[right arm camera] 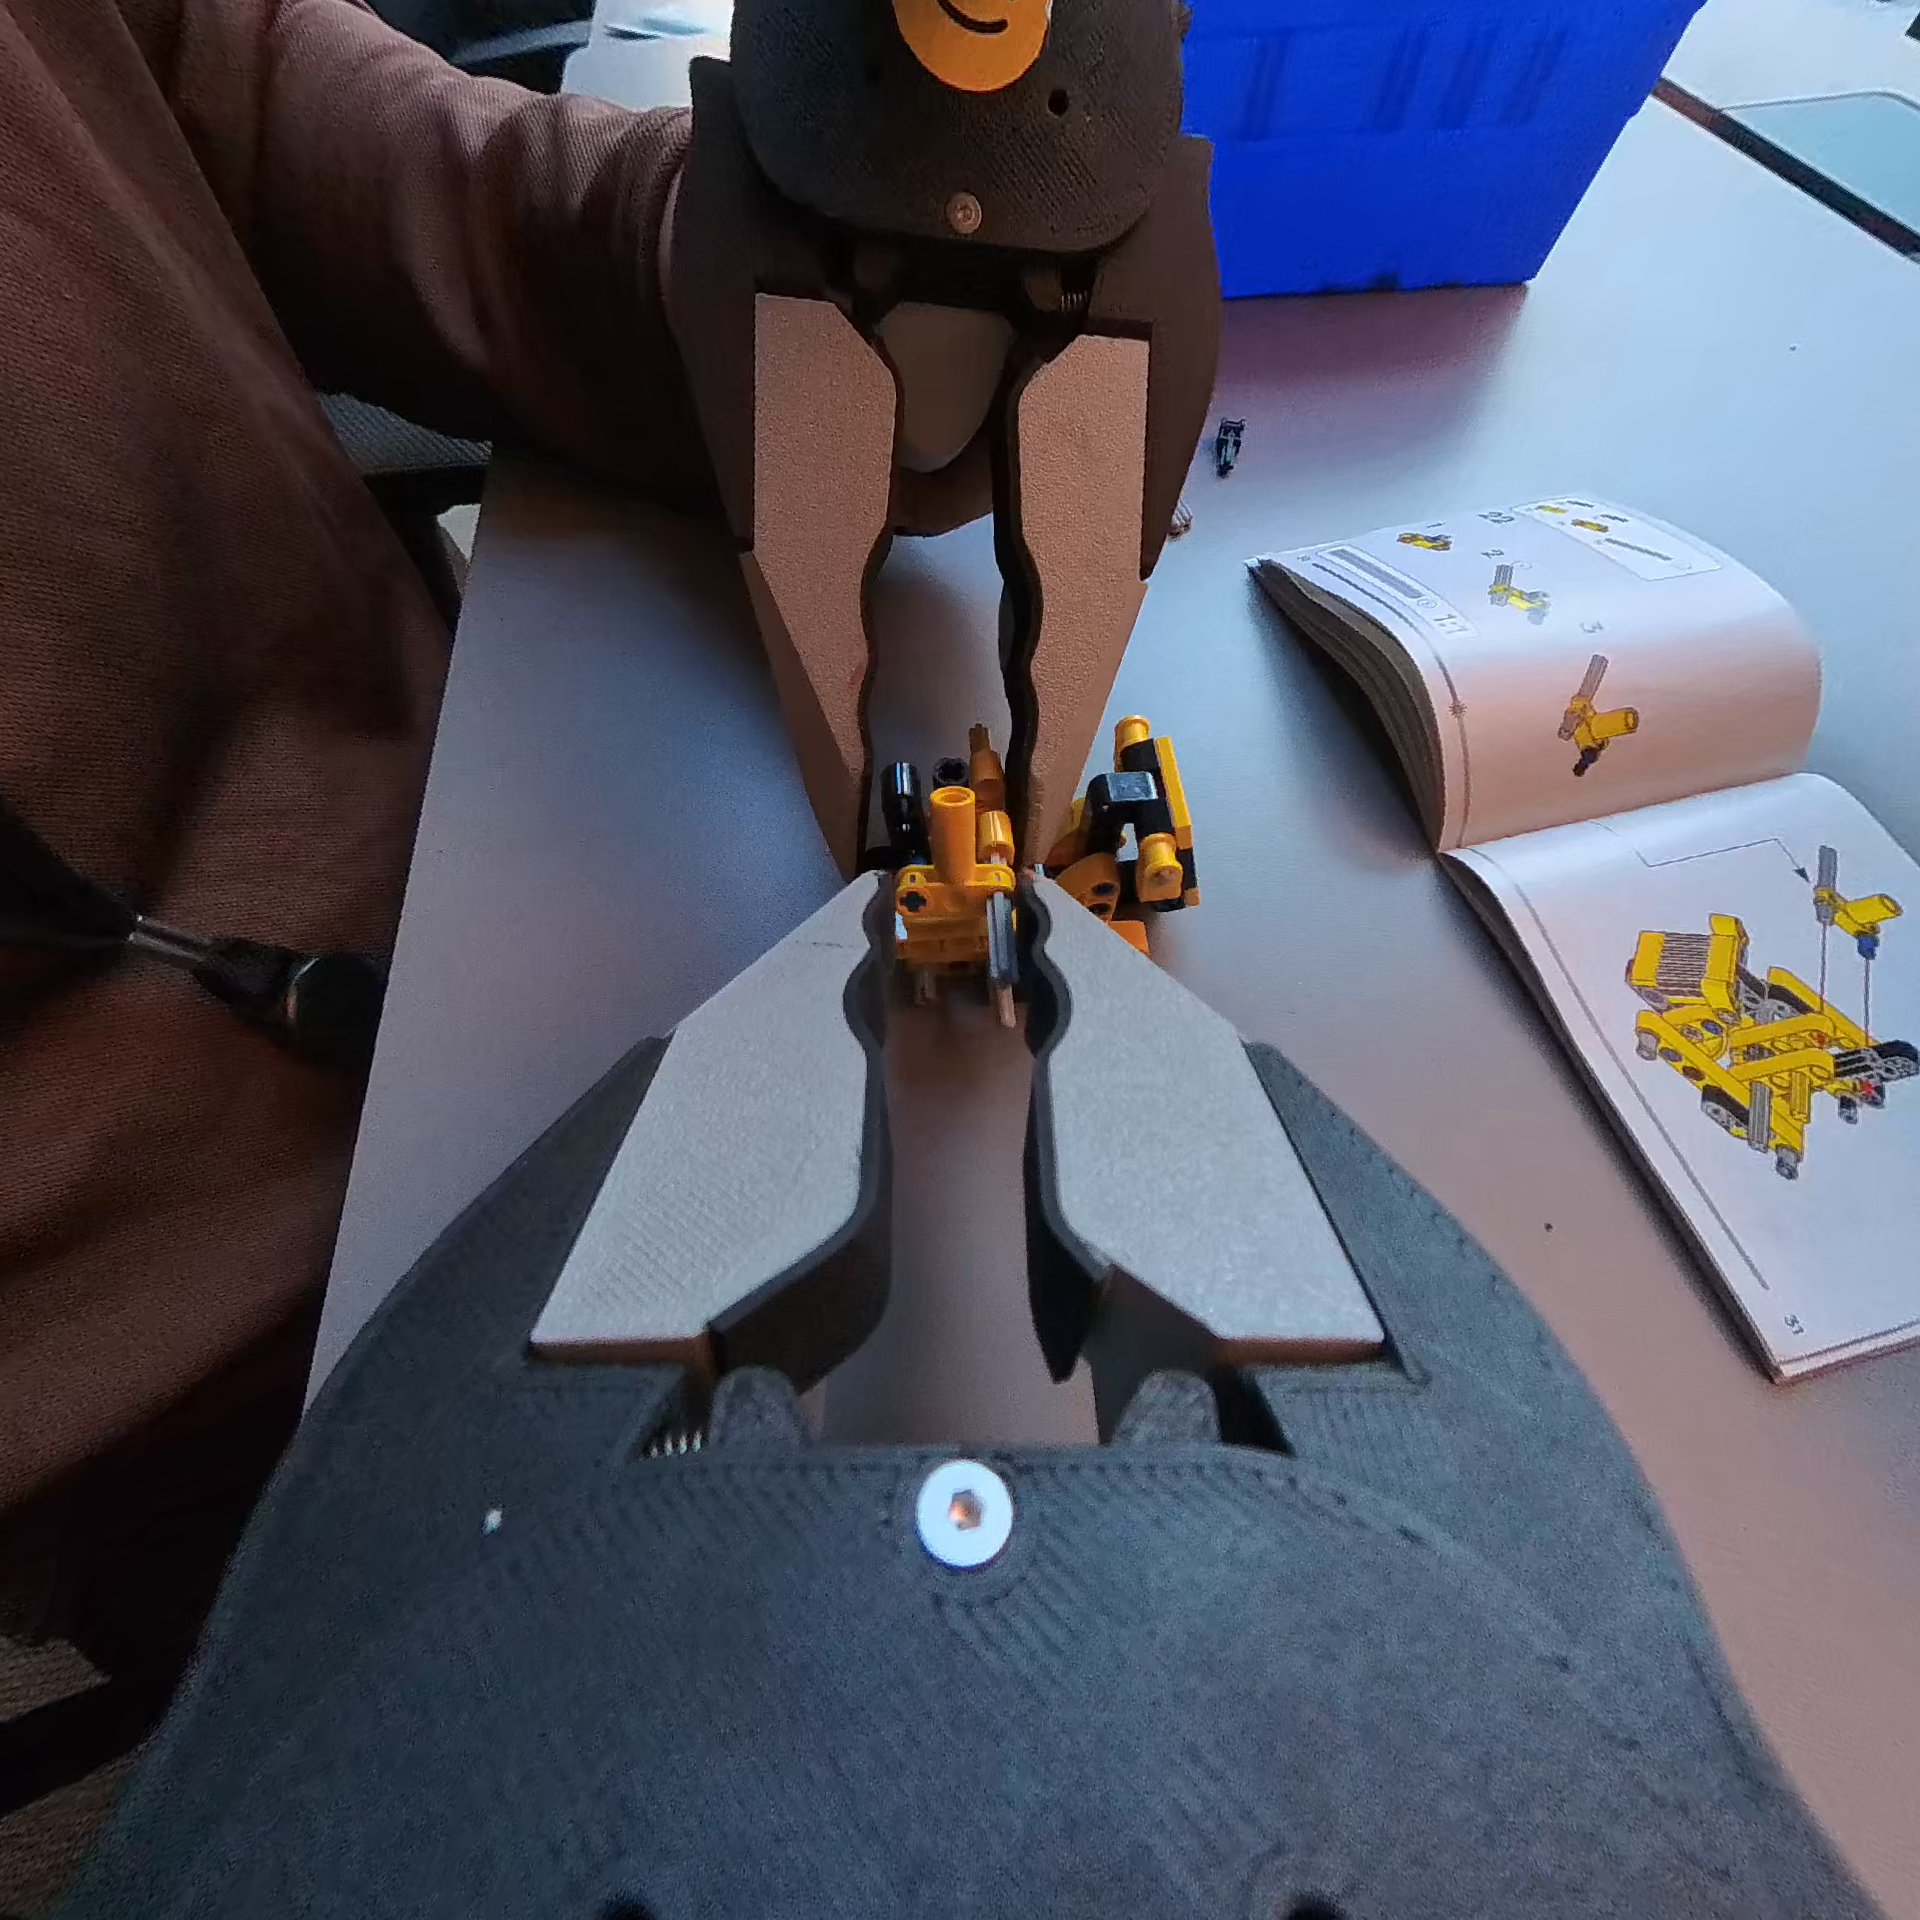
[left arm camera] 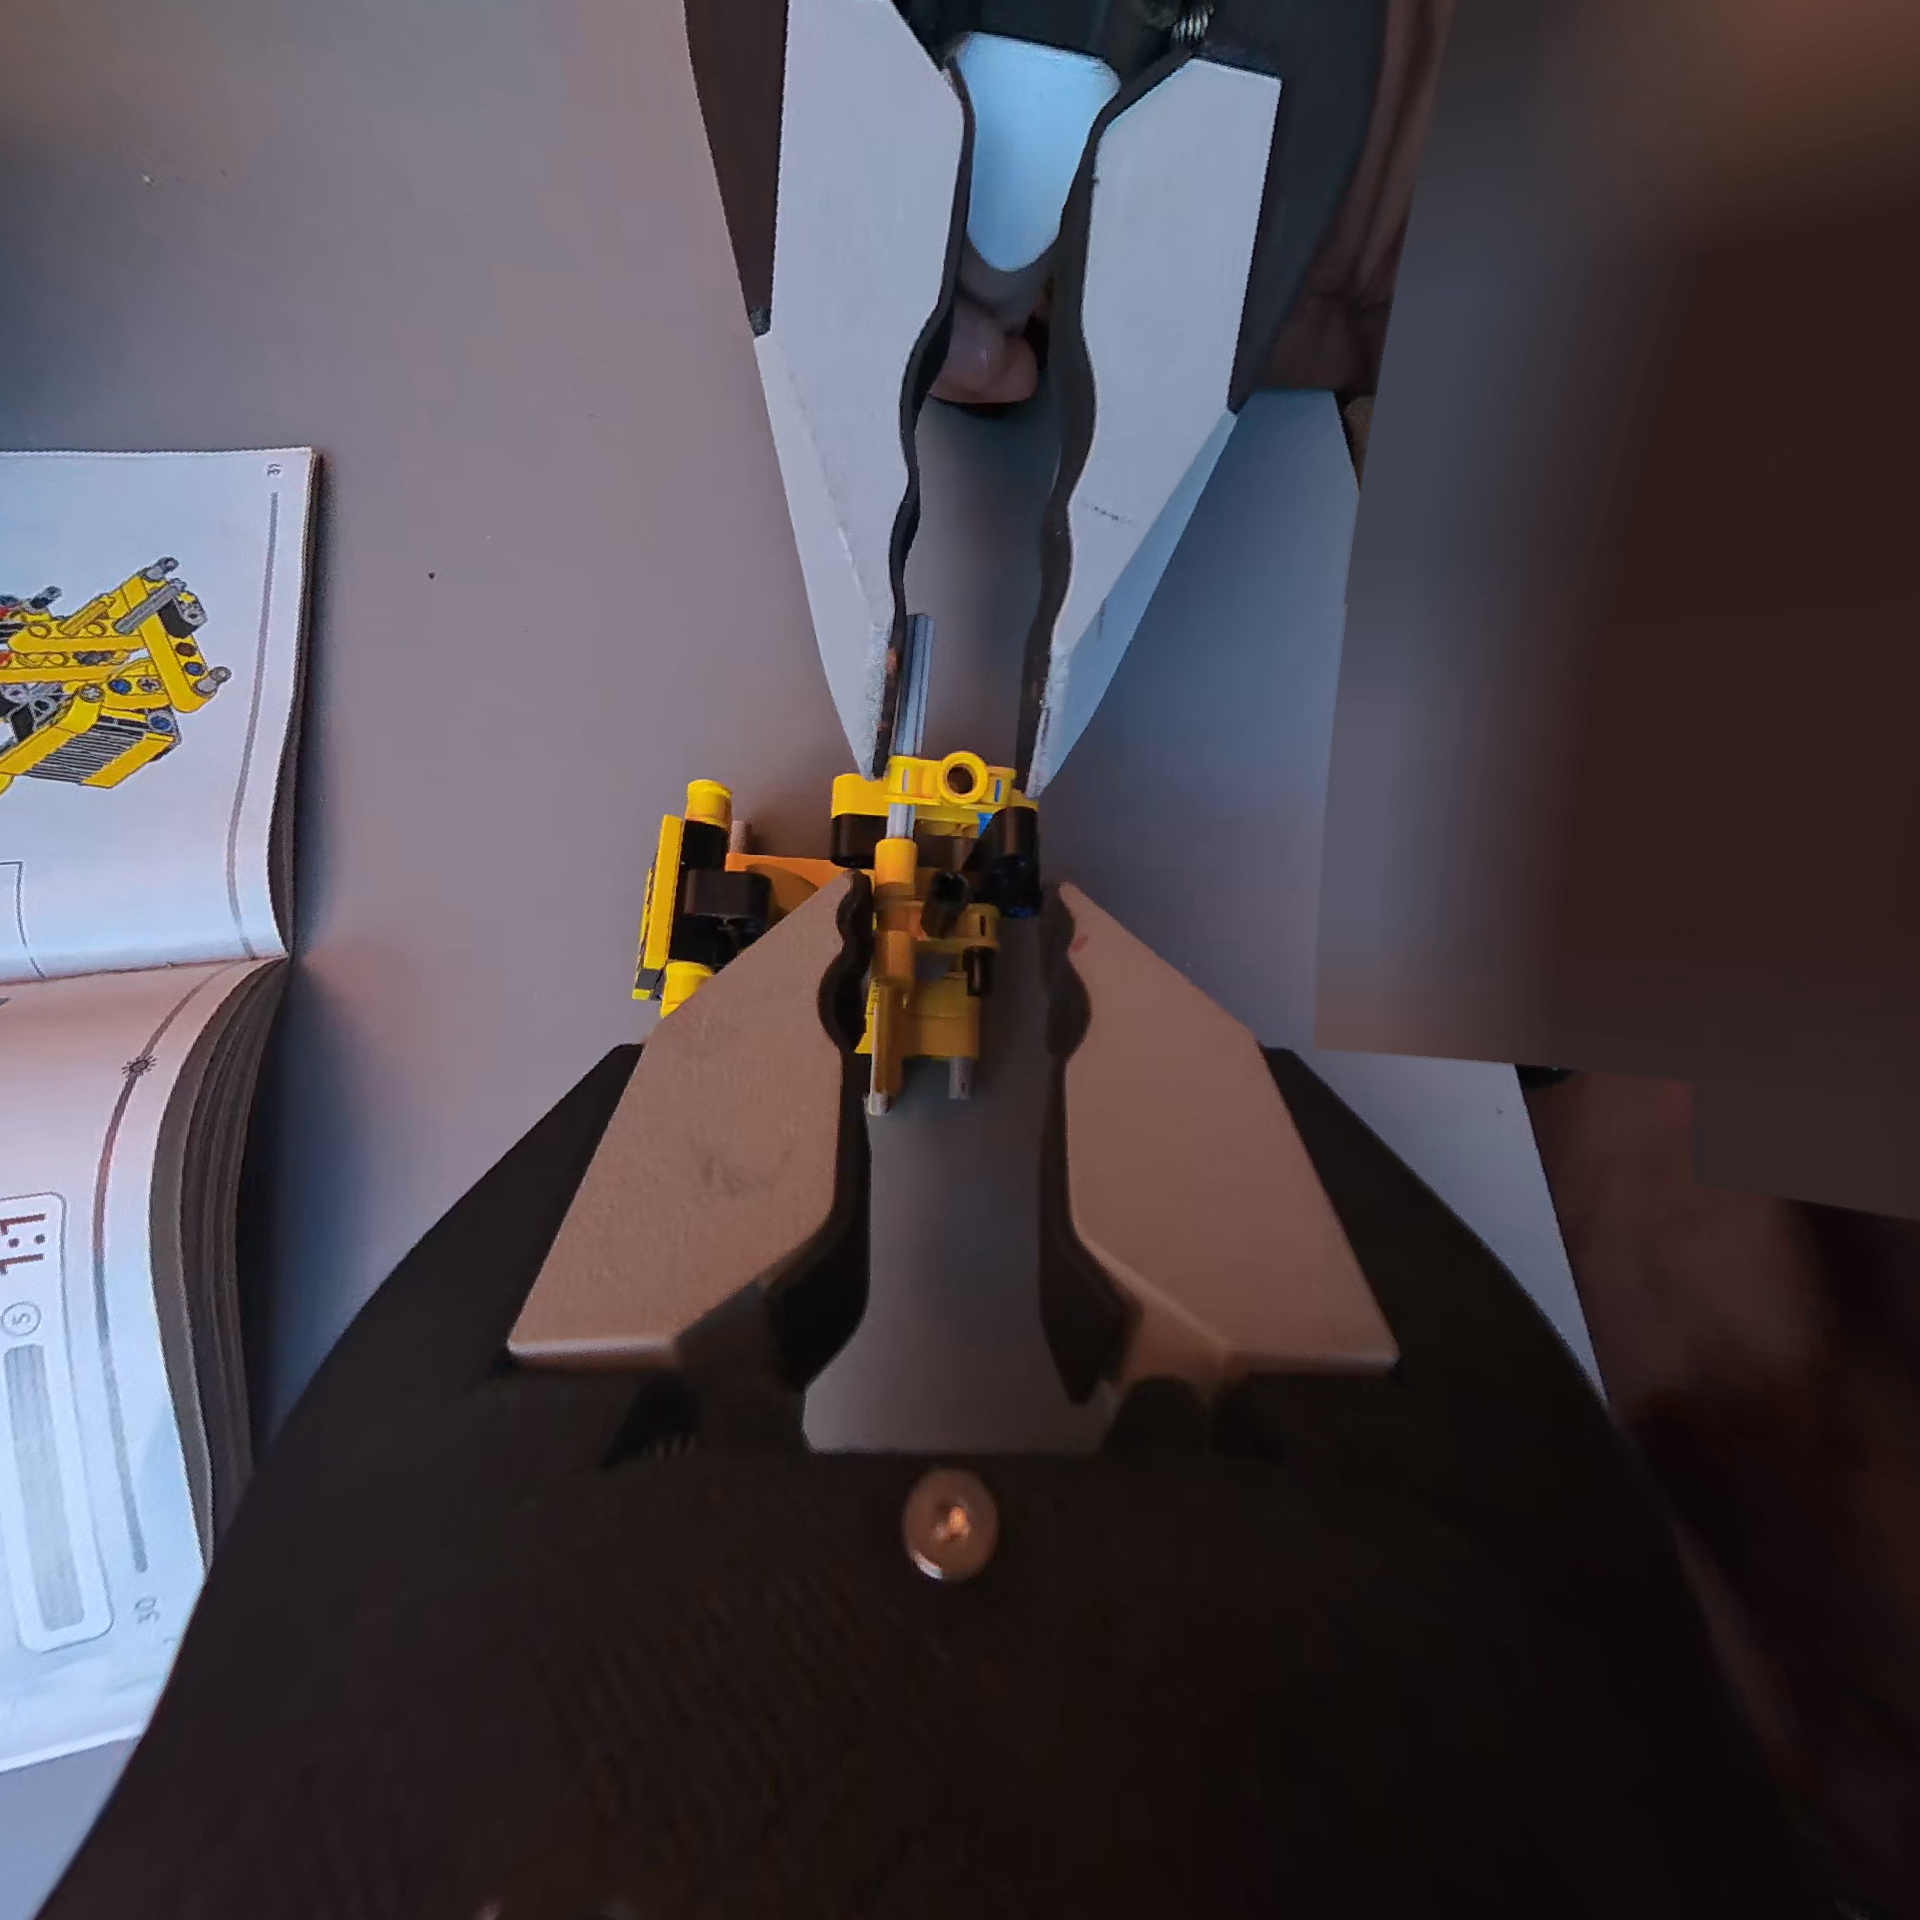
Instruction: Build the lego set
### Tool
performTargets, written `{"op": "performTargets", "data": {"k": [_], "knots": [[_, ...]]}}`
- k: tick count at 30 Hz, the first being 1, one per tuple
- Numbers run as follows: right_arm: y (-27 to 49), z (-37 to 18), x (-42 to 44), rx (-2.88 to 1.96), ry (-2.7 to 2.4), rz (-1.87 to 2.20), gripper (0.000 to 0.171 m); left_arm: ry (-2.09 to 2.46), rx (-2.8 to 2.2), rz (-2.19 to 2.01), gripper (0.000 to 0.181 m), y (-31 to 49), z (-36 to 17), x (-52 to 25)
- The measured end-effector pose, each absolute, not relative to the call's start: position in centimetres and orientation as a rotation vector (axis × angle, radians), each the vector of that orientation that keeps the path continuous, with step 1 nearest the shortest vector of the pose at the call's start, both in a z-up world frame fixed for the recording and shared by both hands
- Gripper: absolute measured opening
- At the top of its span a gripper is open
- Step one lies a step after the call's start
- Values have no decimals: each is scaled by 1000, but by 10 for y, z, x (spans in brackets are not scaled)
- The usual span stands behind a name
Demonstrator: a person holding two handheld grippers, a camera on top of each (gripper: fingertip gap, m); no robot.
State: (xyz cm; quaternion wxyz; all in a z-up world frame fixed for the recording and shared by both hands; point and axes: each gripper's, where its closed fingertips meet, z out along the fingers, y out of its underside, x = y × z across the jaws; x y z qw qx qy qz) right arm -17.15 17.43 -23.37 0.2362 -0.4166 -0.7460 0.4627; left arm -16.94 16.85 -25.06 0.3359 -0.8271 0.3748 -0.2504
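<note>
Two tools are meeting tip to tip over the grey worktop (right arm camera: 623,727), both working on one yellow lego assembly (right arm camera: 951,894). The left tool (left arm camera: 951,894) is clenching around its near end; the right tool (right arm camera: 956,904) is gripping the grey axle (left arm camera: 914,707). One second yellow-black lego piece (right arm camera: 1138,831) is lying just beside them, one open instruction booklet (right arm camera: 1621,790) is lying further to the side, and one blue bin (right arm camera: 1403,145) is standing far off.

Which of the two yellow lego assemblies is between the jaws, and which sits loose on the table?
The smaller assembly with the grey axle is held between both grippers. The blockier yellow-and-black assembly sits apart on the table, ungripped, on the instruction booklet side.
</note>
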Motion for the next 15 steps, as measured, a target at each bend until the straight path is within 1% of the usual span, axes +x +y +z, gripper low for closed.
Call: {"op": "performTargets", "data": {"k": [15], "knots": [[177, -234, -169, -1153, -2041, 1262, 19, 922, -2235, -648, 29, 171, -251, -167]]}}
